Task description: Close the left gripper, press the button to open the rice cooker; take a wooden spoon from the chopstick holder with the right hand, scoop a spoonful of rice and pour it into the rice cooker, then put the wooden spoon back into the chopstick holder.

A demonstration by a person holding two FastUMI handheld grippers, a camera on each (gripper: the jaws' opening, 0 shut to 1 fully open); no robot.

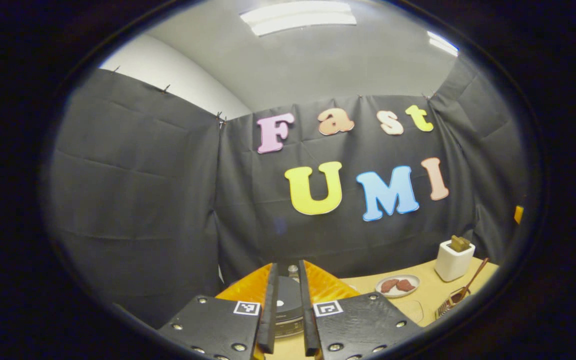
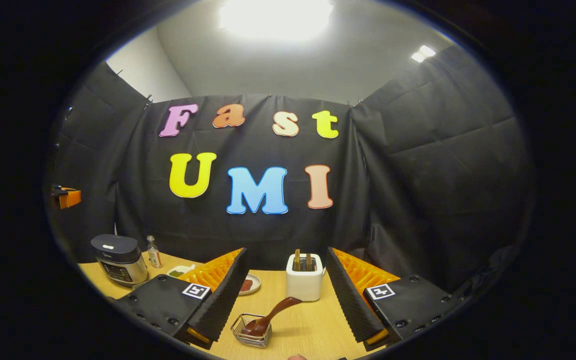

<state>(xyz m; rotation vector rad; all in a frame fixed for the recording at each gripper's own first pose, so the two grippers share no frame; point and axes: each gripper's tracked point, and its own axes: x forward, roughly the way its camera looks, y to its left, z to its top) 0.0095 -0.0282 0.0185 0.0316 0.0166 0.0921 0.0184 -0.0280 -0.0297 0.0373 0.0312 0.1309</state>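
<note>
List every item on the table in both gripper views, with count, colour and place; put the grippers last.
rice cooker: one, dark lid on silver body, lid down, far left of the table
bottle: one, small, clear, just right of the cooker
small dish: one, white, greenish contents, beside the bottle
plate: one, white, two reddish pieces on it
white holder: one, brown handles standing in it, mid-table
wire basket: one, metal, near edge
wooden spoon: one, dark brown, bowl resting in the basket
table: one, light wood
left gripper: jaws narrowly apart, cooker beyond
right gripper: jaws wide open, empty
</note>
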